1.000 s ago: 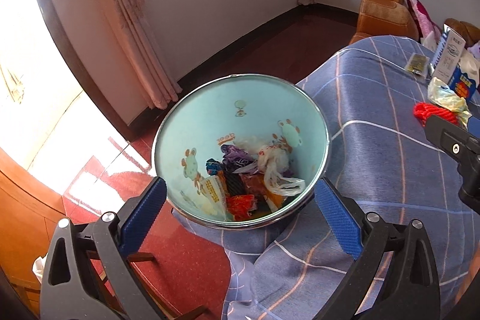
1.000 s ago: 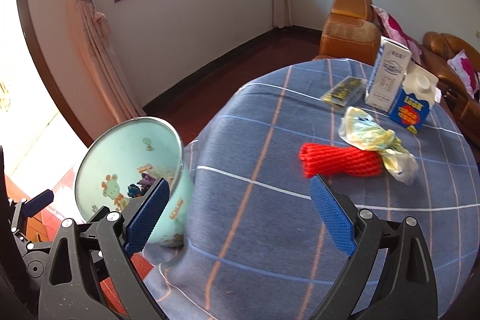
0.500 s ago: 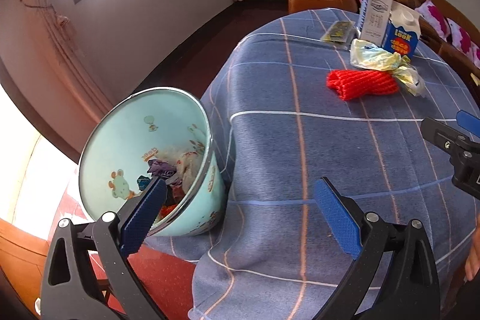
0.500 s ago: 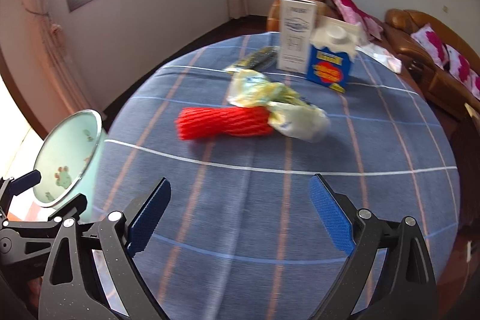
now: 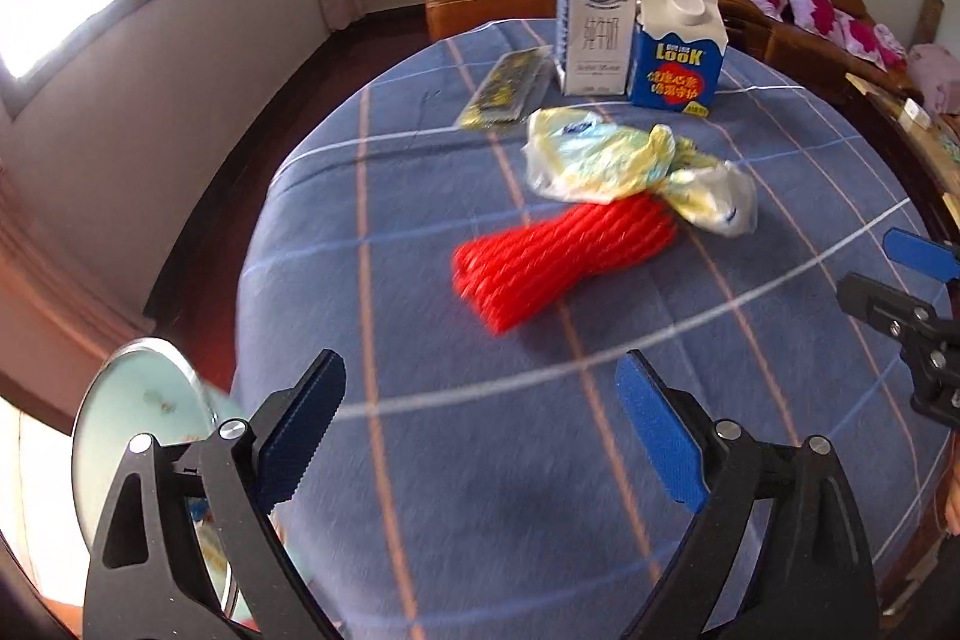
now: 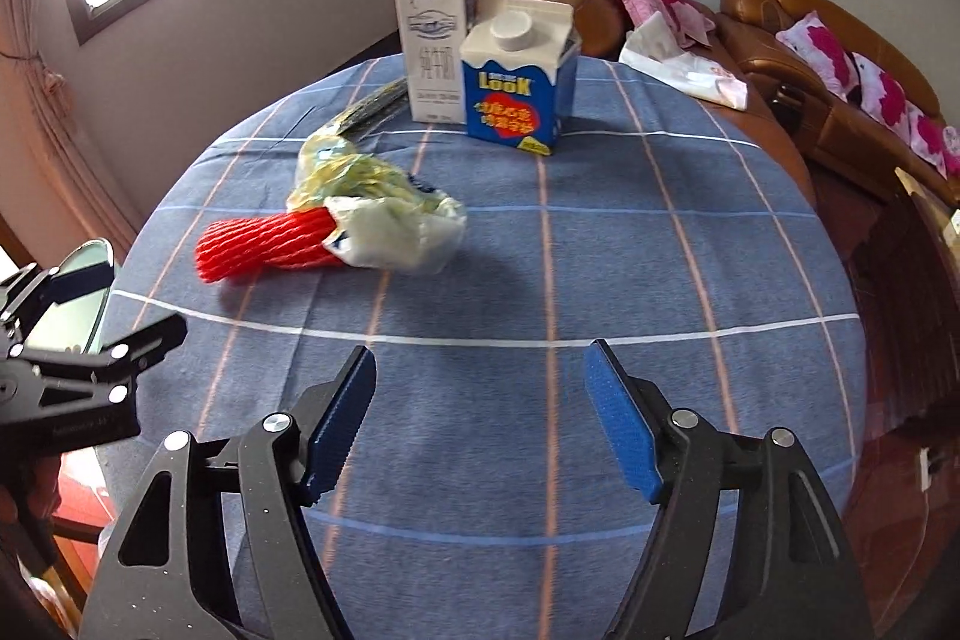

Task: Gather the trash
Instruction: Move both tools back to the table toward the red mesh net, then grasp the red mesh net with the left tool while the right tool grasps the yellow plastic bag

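Two grippers hang over the round, blue-checked surface (image 6: 600,232), and neither has hold of anything: the left gripper (image 5: 480,436) stands wide with its jaws just starting to close on empty air, and the right gripper (image 6: 480,418) is closing too, narrower, with only cloth between its fingers (image 6: 621,421). The trash still to collect lies well ahead of both: a red foam net (image 5: 558,262) touching a crumpled yellowish plastic bag (image 5: 606,157), with a flat dark wrapper (image 5: 510,85), a white milk carton (image 5: 594,19) and a blue Look carton (image 5: 678,49) near the far edge. The likely trouble is that the net and bag overlap, so a pinch on one may drag the other along and drop it off the surface on the way to the bin; the fingers closing this early may also arrive too narrow for the puffy bag. The soft cloth could bunch up under a low grasp. The left wrist view shows the pale green trash bin (image 5: 144,400) beside the table's near-left edge far more fully, while the right wrist view catches only a sliver of it. The right view alone shows white paper (image 6: 684,67) lying at the far right by the sofa (image 6: 840,100).
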Motion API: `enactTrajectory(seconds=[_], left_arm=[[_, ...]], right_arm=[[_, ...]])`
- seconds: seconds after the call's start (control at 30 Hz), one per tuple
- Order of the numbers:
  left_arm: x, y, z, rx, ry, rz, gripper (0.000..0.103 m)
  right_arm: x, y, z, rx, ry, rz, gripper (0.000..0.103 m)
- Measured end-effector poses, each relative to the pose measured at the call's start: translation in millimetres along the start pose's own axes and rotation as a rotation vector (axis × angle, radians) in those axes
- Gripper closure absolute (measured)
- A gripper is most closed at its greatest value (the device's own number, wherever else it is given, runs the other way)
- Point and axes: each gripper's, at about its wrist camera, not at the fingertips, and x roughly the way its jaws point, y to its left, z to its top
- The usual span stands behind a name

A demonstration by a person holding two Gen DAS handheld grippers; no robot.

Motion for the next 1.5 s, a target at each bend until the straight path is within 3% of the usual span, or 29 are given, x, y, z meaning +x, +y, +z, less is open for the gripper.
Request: enactTrajectory(seconds=[0.23,0.27,0.37,0.4,0.5,0.57,0.83,0.97,1.13,1.23,1.5], left_arm=[[38,-23,32,0.140,0.014,-0.016,0.018],[43,-27,34,0.154,0.023,-0.018,0.029],[53,-33,35,0.176,0.046,-0.009,0.043],[53,-33,34,0.177,0.037,-0.018,0.054],[53,-33,32,0.178,0.032,-0.021,0.077],[49,-31,28,0.176,0.030,-0.024,0.082],[12,-10,1,0.106,0.019,-0.066,0.084],[-5,15,-11,-0.041,0.021,-0.053,0.084],[-14,34,-21,-0.190,0.025,0.040,0.084],[-8,42,-22,-0.242,0.041,0.099,0.084],[-9,51,-28,-0.293,0.058,0.113,0.083]], right_arm=[[2,-13,15,-0.014,0.013,0.054,0.031],[3,-15,17,-0.016,0.016,0.059,0.031],[6,-20,23,-0.022,0.025,0.064,0.031],[8,-22,25,-0.024,0.030,0.071,0.031],[14,-27,31,-0.026,0.039,0.090,0.031],[17,-29,36,-0.023,0.038,0.102,0.031],[29,-33,70,-0.058,-0.008,0.176,0.031],[50,-24,82,-0.124,-0.005,0.264,0.031],[78,-3,83,-0.215,0.033,0.376,0.031],[84,8,77,-0.247,0.059,0.381,0.031],[83,10,60,-0.174,0.081,0.364,0.062]])
